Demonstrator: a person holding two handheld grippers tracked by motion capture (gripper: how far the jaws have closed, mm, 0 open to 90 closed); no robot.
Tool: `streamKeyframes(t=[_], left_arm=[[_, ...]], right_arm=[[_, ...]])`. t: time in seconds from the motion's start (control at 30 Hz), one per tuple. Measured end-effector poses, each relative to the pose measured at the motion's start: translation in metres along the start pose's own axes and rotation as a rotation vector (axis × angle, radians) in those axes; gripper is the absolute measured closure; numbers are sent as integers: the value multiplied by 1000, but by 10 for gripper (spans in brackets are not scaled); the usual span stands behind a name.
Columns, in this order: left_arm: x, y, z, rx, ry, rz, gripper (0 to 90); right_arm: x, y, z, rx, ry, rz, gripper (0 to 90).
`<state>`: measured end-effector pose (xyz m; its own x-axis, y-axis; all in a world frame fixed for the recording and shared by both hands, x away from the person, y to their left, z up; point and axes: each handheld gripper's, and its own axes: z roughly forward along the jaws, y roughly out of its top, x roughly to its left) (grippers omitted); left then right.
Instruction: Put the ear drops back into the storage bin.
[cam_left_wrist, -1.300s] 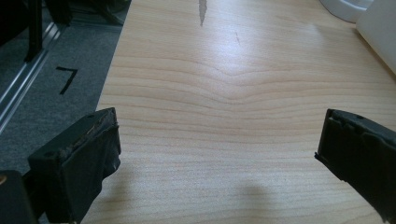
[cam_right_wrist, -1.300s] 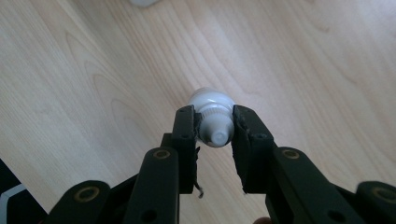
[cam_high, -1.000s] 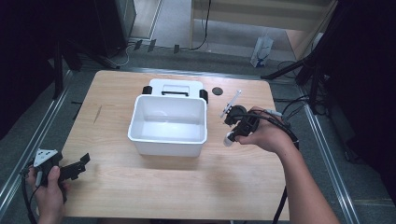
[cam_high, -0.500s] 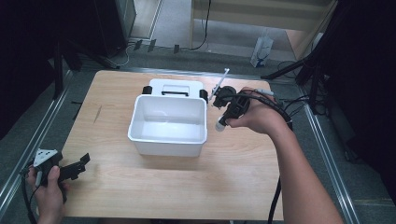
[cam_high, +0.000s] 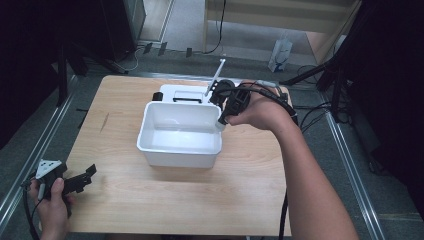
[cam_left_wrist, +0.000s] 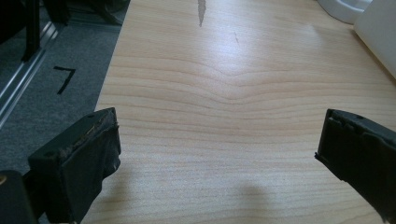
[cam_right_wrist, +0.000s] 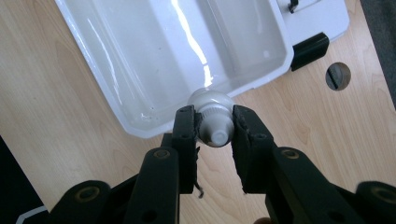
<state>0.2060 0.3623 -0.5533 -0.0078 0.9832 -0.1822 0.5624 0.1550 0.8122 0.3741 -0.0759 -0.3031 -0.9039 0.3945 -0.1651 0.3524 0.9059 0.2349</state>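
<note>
Right gripper view: white capped tube (cam_right_wrist: 214, 122).

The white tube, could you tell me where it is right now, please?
The white tube is clamped in the right gripper, at the right rim of the white bin in the high view, above the wooden table.

We see a table (cam_left_wrist: 243, 84) of pale wood, smooth with clear grain and a soft sheen. On it the white tub (cam_right_wrist: 154, 51) looks like glossy plastic, catching bright streaks of light. The right gripper (cam_right_wrist: 214, 135) is matt black plastic, and it clamps a smooth white plastic bottle (cam_right_wrist: 214, 122). The left gripper (cam_left_wrist: 219, 154) has black pads, rough and worn at the edges.
</note>
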Motion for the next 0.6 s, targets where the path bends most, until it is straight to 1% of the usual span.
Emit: streamKeyframes(t=[0.23, 0.4, 0.6], left_arm=[[-1, 0, 0, 0, -3, -7, 2], [-1, 0, 0, 0, -4, -4, 2], [-1, 0, 0, 0, -5, -3, 2]], right_arm=[[2, 8, 11, 9, 13, -20, 725], [4, 14, 19, 9, 29, -33, 725], [4, 16, 32, 28, 37, -49, 725]])
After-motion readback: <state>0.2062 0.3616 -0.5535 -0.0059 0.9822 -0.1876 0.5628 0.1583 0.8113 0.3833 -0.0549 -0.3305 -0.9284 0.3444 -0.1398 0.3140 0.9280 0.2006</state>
